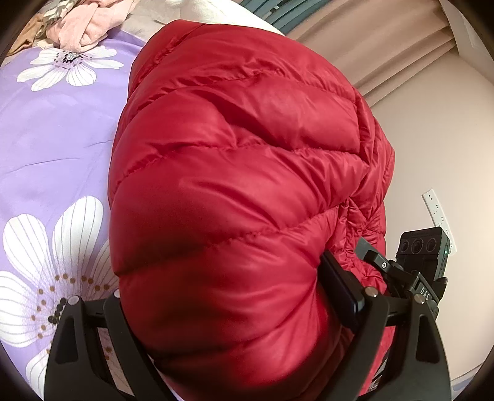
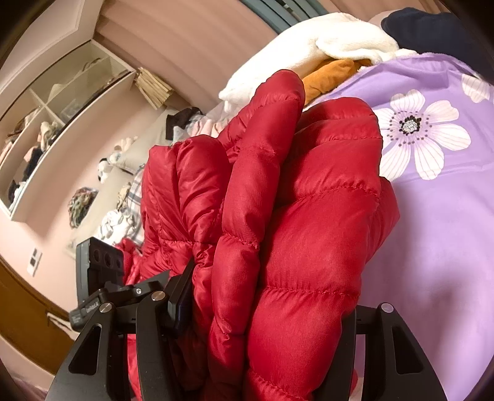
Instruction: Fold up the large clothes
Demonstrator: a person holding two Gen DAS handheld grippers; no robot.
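Both tongs, left (image 1: 228,308) and right (image 2: 265,311), clamp the bunched red jacket (image 1: 240,172) between their jaws.

Puffer jacket (image 1: 234,172): bunched between the fingers (image 1: 339,277) of both grippers, above the bed (image 1: 55,148). Heaped clothes (image 2: 308,49) at the bed's far end. Shelf unit (image 2: 58,123) on the wall behind.

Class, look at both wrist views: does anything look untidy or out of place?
Loose clothes lie heaped at the far end of the purple flowered bedsheet, unfolded. The red puffer jacket is bunched thickly.
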